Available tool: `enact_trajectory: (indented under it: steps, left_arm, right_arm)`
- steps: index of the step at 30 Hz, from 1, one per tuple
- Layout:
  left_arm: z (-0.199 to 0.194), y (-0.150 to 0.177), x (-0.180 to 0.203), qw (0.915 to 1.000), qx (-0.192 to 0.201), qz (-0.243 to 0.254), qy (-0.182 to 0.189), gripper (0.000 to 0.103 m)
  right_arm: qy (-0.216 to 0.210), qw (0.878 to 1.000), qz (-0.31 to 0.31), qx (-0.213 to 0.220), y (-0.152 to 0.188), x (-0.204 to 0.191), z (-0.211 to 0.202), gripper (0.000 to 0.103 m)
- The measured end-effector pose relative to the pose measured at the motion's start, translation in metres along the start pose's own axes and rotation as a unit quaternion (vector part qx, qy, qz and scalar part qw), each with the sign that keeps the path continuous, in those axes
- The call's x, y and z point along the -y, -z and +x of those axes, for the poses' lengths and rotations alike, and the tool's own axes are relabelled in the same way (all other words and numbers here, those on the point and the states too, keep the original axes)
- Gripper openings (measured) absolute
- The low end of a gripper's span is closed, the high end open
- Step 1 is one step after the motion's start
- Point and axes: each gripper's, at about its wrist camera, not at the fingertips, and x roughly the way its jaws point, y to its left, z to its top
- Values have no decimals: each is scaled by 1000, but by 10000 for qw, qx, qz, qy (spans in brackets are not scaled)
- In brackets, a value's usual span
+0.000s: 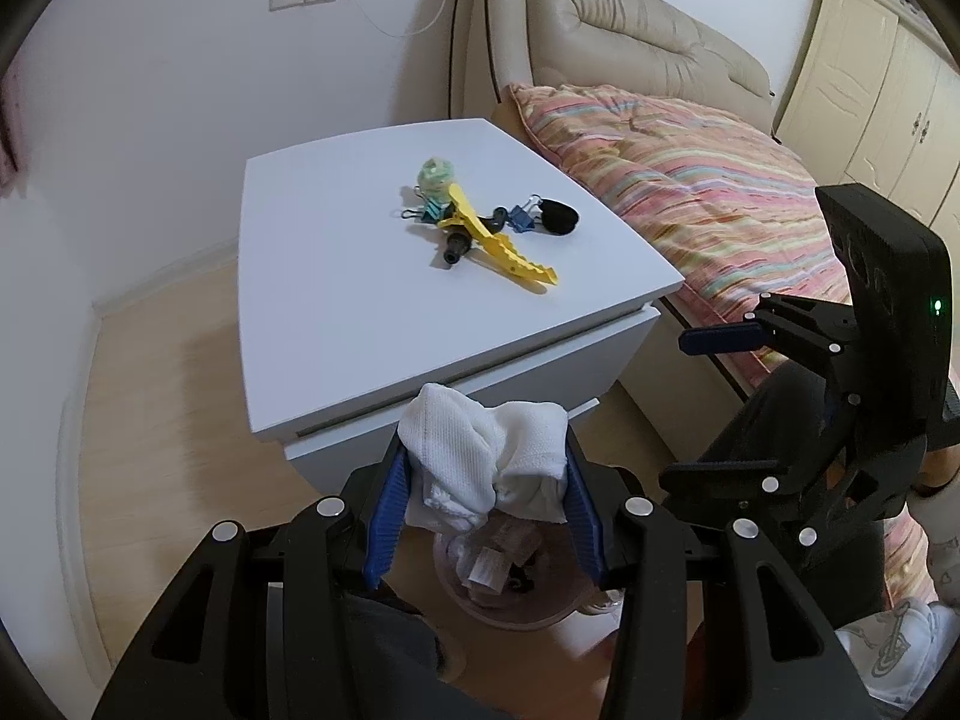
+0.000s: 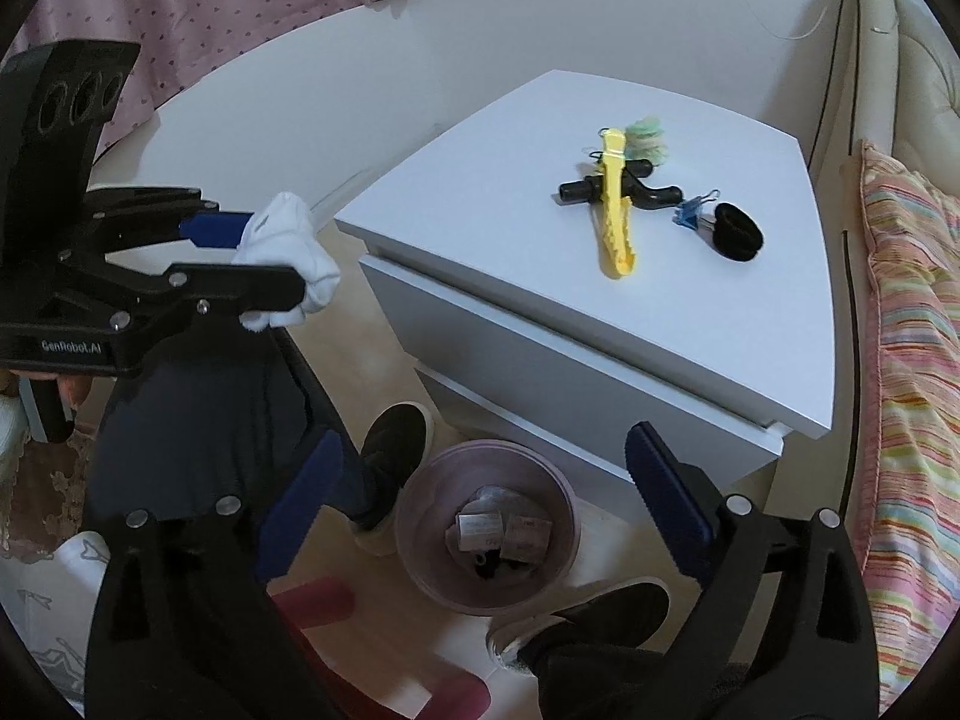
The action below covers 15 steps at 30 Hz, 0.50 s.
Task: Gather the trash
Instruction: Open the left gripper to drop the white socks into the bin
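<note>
Crumpled white tissue (image 1: 486, 450) pinched between my left gripper's (image 1: 483, 480) blue pads, held over the pink trash bin (image 2: 420, 564) on the floor — right gripper (image 2: 480, 504) spread wide, holding nothing, yellow clip (image 1: 498, 240), binder clips, black ring on the white nightstand (image 1: 336, 276).

Your left tongs (image 1: 483, 480) were matt black plastic with ribbed blue pads (image 1: 384, 531) and shiny metal rivets, and they pinched a white cloth (image 1: 480, 456) of soft waffle weave. The table (image 2: 480, 228) was smooth, matt white board. On it, the yellow clip (image 2: 615, 210) looked like glossy plastic. The pink bin (image 2: 420, 504) was translucent plastic. The floor (image 1: 168, 420) was pale, smooth wood.
</note>
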Motion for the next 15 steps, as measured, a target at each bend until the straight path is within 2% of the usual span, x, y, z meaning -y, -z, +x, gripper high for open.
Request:
enact_trajectory:
  steps: [7, 15]
  left_arm:
    - [7, 1, 13, 9999, -46, 112, 108, 46]
    - [15, 1, 32, 9991, -133, 305, 248, 46]
  right_arm:
    - [170, 9994, 286, 27, 4, 13, -10, 95]
    - [670, 9966, 441, 198, 9, 32, -35, 95]
